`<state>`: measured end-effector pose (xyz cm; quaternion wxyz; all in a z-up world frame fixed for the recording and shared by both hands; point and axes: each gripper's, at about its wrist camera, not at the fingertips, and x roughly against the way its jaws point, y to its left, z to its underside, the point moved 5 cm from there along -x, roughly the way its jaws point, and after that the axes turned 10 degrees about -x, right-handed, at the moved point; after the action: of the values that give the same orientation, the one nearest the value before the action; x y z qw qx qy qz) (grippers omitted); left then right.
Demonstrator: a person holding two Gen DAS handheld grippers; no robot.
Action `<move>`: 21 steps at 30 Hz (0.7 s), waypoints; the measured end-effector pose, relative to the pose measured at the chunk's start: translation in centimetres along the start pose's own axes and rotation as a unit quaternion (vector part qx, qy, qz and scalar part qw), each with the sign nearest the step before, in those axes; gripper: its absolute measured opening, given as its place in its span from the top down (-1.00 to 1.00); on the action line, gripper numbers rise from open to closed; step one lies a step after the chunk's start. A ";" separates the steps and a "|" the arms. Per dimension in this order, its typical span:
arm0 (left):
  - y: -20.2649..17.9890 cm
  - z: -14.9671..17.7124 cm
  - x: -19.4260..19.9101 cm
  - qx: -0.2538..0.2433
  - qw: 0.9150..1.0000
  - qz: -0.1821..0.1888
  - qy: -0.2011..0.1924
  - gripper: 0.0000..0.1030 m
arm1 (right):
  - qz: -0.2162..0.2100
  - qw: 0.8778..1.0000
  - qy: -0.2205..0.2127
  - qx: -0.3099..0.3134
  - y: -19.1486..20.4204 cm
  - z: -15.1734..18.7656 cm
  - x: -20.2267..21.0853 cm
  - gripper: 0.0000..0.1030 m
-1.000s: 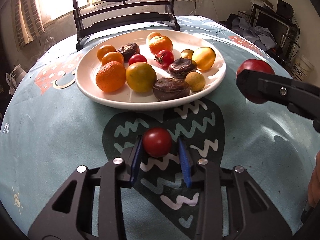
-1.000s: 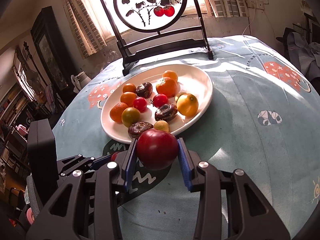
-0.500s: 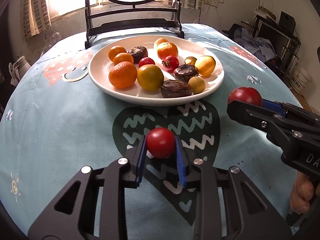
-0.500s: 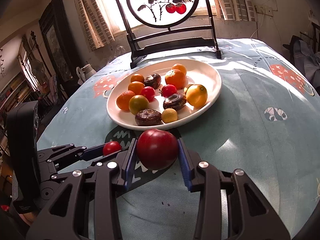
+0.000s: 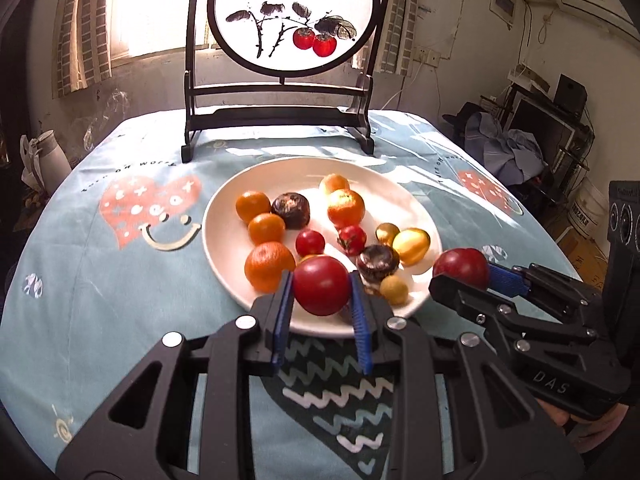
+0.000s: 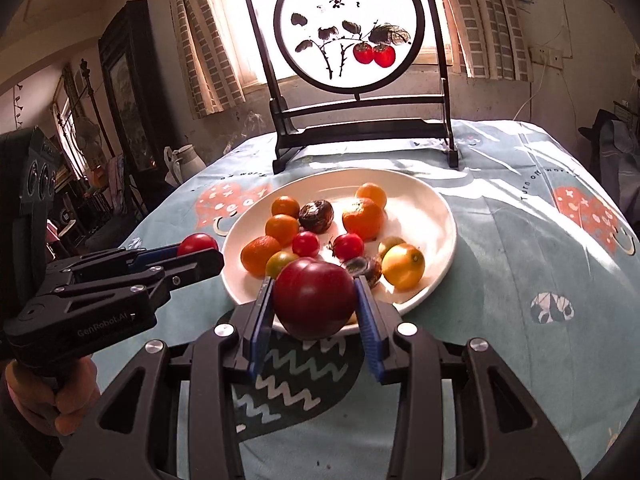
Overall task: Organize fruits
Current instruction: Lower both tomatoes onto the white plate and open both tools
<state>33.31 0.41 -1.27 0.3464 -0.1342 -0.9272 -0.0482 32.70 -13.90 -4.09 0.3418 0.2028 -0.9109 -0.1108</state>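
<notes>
A small red tomato (image 5: 321,285) sits pinched in the left hand-held gripper (image 5: 321,304), a darker plum (image 6: 314,298) clamped in the right hand-held gripper (image 6: 314,312), both above the plate's (image 6: 442,216) near rim. Dropped there, either could roll off onto the counter (image 6: 520,272).

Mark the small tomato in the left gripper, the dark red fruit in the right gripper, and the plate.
small tomato (image 5: 322,286), left wrist view, centre of its front.
dark red fruit (image 6: 314,298), right wrist view, middle of its skin.
plate (image 6: 420,204), right wrist view, bare white inside, far right.
</notes>
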 end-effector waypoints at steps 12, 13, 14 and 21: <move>3.2 -4.6 -8.2 0.004 0.998 -0.042 0.036 0.46 | 0.014 1.000 0.024 -0.003 -2.8 -4.5 -6.8 0.23; 3.3 -4.8 -8.6 0.004 0.998 -0.042 0.038 0.46 | 0.015 1.000 0.026 -0.002 -2.9 -4.6 -7.2 0.23; 3.4 -4.8 -8.9 0.004 0.998 -0.044 0.041 0.46 | 0.015 0.999 0.029 0.000 -3.0 -4.6 -7.6 0.23; 4.0 -4.8 -9.8 0.015 0.997 -0.049 0.050 0.46 | 0.015 0.999 0.043 0.008 -2.8 -4.4 -8.7 0.22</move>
<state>44.57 1.30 -4.07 0.3917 -0.0808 -0.9147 -0.0580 42.39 -12.78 -6.79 0.3810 0.1967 -0.8989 -0.0899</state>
